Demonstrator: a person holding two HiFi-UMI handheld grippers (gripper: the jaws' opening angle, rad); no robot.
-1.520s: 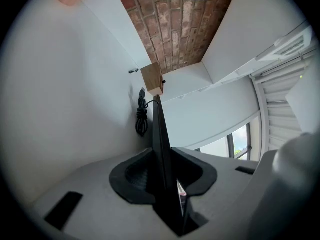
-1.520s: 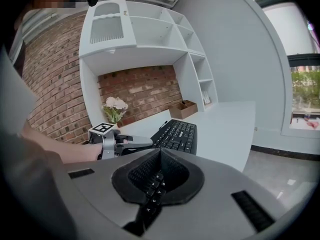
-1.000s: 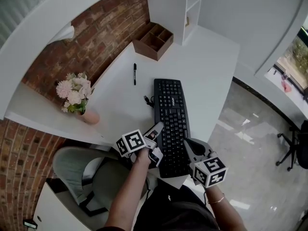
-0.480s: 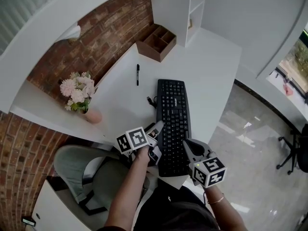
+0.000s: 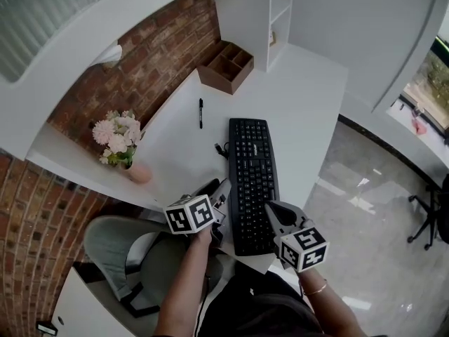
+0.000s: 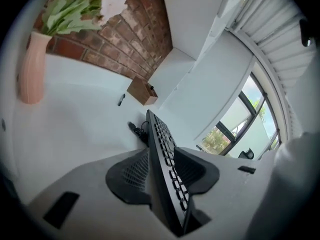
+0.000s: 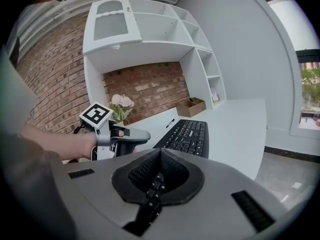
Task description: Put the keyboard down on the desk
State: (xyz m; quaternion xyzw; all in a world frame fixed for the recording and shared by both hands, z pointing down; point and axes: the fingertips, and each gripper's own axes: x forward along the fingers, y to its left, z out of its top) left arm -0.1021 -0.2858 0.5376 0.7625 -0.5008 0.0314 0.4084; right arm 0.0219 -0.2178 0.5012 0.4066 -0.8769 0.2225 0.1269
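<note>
Item: black keyboard [image 5: 252, 177], lying flat along the white desk [image 5: 309, 97], its near end at the front edge, its cable [image 5: 220, 148] bunched just beside its far left corner. Left tongs [image 5: 223, 188]: at the keyboard's left edge near the front; jaws closing, with that edge between them, though the pads appear not to clamp it. Right tongs [image 5: 271, 209]: pinching the near right corner, keys visible between the pressed pads. Other stock on the desk: a black pen [image 5: 200, 112], well apart from the keyboard; a wooden organiser [image 5: 226, 67] at the back by the brick wall; a pink vase of flowers [image 5: 125, 146] to the left. Step in hand, as judged: the set-down itself looks complete and the letting-go is under way. Next move calls for: the right tongs to spread and both pairs to draw back toward the person, clear of the edges, without dragging the keyboard off the front of the desk.
</note>
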